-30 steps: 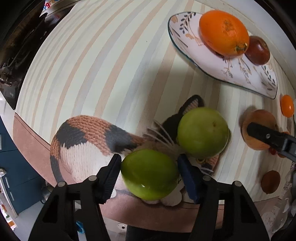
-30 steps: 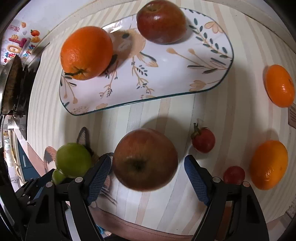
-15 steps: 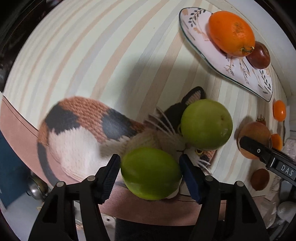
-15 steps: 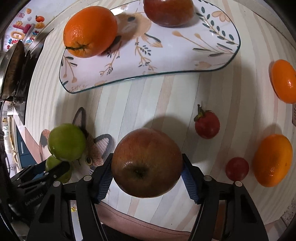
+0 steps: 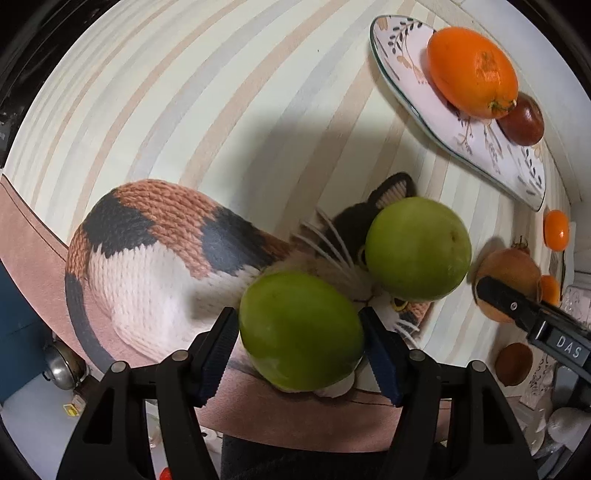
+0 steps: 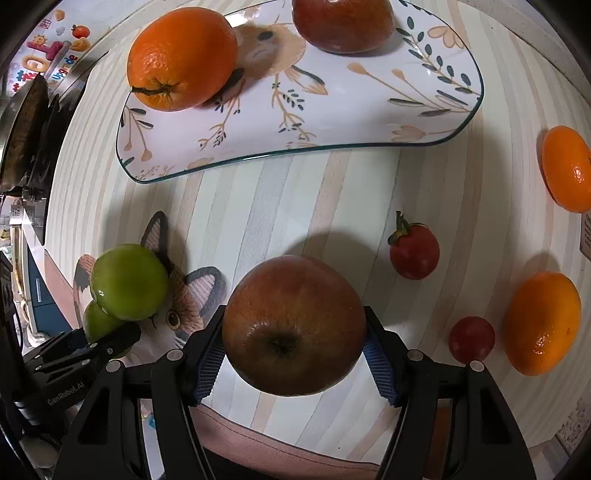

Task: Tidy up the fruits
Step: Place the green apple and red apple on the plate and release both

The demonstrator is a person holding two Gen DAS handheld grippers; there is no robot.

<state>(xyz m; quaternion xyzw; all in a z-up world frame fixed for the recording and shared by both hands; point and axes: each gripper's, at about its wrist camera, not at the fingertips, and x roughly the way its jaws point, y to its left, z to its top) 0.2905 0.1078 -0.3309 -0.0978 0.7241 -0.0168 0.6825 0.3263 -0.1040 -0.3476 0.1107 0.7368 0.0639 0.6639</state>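
Since a second ago the right gripper has closed in from either side of the red-brown apple; its blue pads now press the fruit's flanks, jaws about half spread. The left gripper's view has shifted a little across the cat-print mat, and the left gripper now has both pads against the near green apple, where a second ago the left pad stood slightly off it; its jaws too are roughly half open, filled by the fruit.

The gripped green apple sits over the cat's face on the mat, near the table edge. The second green apple lies just beyond it, and the two seem to touch. The red-brown apple is over the striped tablecloth, casting a shadow just behind it; whether it is lifted clear I cannot tell.

The floral plate lies further back with a large orange at its left end and a dark red apple at the far rim. On the cloth to the right lie a stemmed red tomato, a small red round fruit and two small oranges, one near and one farther back
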